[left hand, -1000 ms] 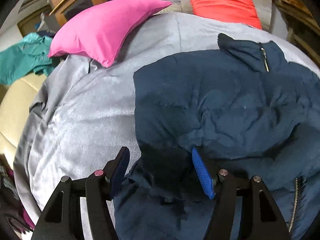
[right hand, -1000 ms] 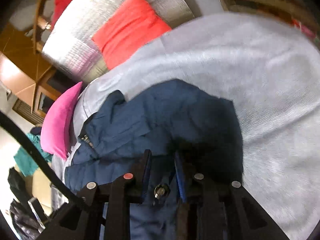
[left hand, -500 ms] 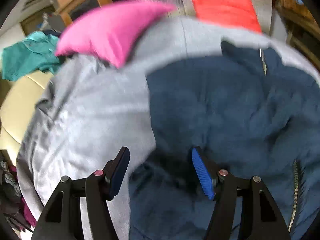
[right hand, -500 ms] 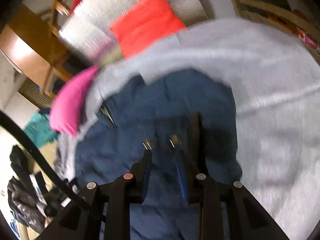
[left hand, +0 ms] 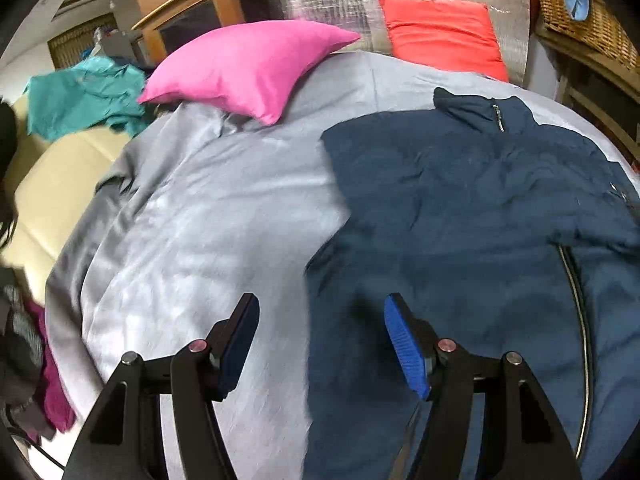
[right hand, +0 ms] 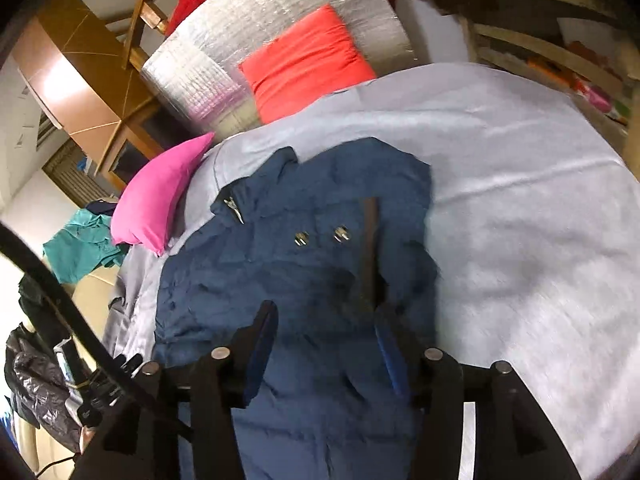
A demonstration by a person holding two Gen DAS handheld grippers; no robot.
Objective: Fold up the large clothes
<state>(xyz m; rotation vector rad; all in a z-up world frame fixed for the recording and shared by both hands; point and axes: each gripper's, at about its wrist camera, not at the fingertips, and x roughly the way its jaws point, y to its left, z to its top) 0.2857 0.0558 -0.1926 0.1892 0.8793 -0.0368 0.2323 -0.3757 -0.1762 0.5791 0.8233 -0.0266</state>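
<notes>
Jacket (left hand: 460, 208), navy, flat on sheet (left hand: 208, 216); my 2 grippers, left (left hand: 320, 340) and right (right hand: 326, 344), released, right jaws just widened.

The blue jacket (left hand: 480, 208) is soft, puffy cloth, matt, with shiny metal snaps (right hand: 320, 235) and a metal zip (left hand: 576, 300). The grey sheet (left hand: 224, 208) is smooth cloth with a faint shine. The pink pillow (left hand: 248, 66) and red pillow (left hand: 440, 36) are soft cloth. The silver board (right hand: 240, 52) looks shiny, like foil. The cabinet (left hand: 188, 12) is smooth wood.
</notes>
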